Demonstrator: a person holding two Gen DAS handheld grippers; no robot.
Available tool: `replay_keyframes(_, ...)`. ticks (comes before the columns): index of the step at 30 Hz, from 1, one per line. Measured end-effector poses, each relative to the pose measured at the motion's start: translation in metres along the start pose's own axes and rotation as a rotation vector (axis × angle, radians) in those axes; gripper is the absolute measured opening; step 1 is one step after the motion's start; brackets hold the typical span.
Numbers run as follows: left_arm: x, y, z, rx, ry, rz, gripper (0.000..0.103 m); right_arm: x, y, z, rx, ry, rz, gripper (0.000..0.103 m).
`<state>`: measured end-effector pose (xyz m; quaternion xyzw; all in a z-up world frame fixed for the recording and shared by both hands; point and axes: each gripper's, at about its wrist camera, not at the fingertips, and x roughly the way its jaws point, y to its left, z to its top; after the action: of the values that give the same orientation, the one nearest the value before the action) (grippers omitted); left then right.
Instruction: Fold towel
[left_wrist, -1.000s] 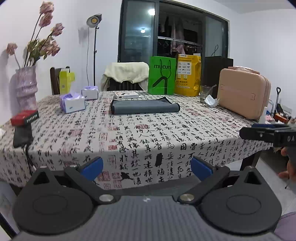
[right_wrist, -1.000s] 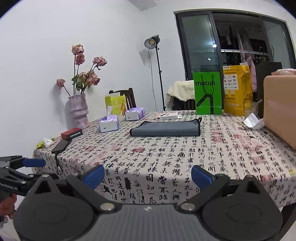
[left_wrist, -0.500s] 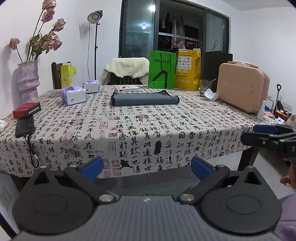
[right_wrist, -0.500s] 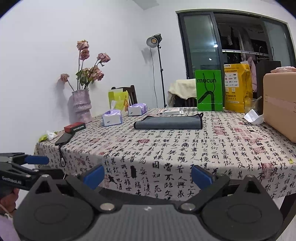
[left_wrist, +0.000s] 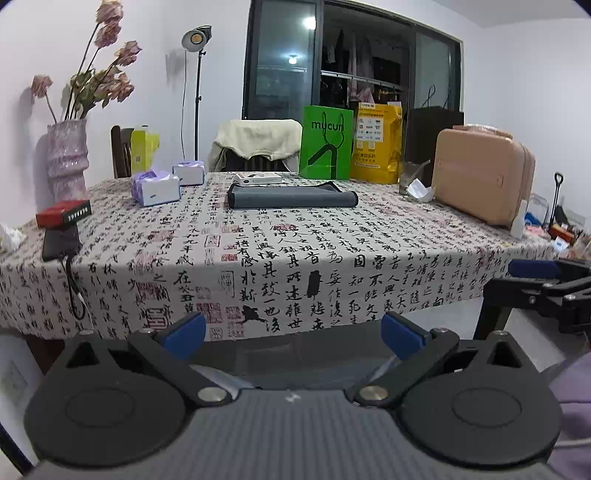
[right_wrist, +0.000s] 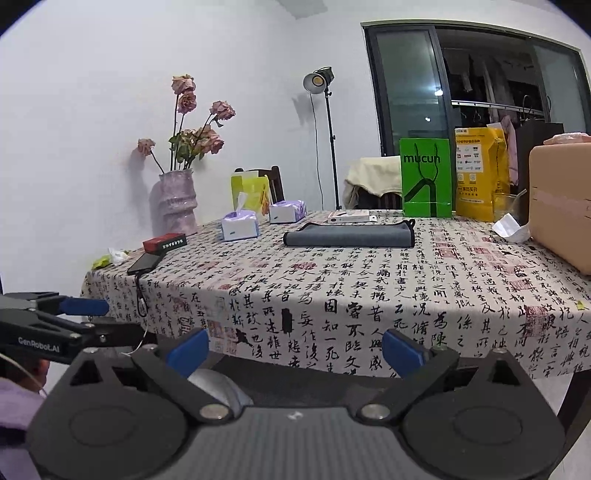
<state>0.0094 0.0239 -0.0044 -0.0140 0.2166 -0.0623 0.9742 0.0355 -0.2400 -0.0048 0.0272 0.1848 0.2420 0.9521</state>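
A grey towel (left_wrist: 291, 198) lies folded in a long flat strip on the far middle of the table; it also shows in the right wrist view (right_wrist: 349, 236). My left gripper (left_wrist: 293, 334) is open and empty, held low in front of the table's near edge, far from the towel. My right gripper (right_wrist: 293, 347) is open and empty, also below the near edge. Each gripper shows at the side of the other's view: the right one (left_wrist: 543, 284) and the left one (right_wrist: 55, 317).
The table (left_wrist: 258, 251) has a calligraphy-print cloth. On it stand two tissue boxes (left_wrist: 155, 186), a vase with flowers (left_wrist: 66, 158), a red box and phone (left_wrist: 62, 221), a green bag (left_wrist: 325, 142), a yellow bag (left_wrist: 376, 144) and a pink case (left_wrist: 480, 177).
Both grippers have dropped lower and drawn back from the table, so its near edge sits higher in both views. The towel has not moved.
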Motion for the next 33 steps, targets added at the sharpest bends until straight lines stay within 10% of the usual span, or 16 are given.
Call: replay_keyframes(33, -0.018, -0.010, -0.009, 0.016, -0.060, 0.027, 0.103, -0.019, 0.014, -0.006, -0.017, -0.011, -0.007, 0.101)
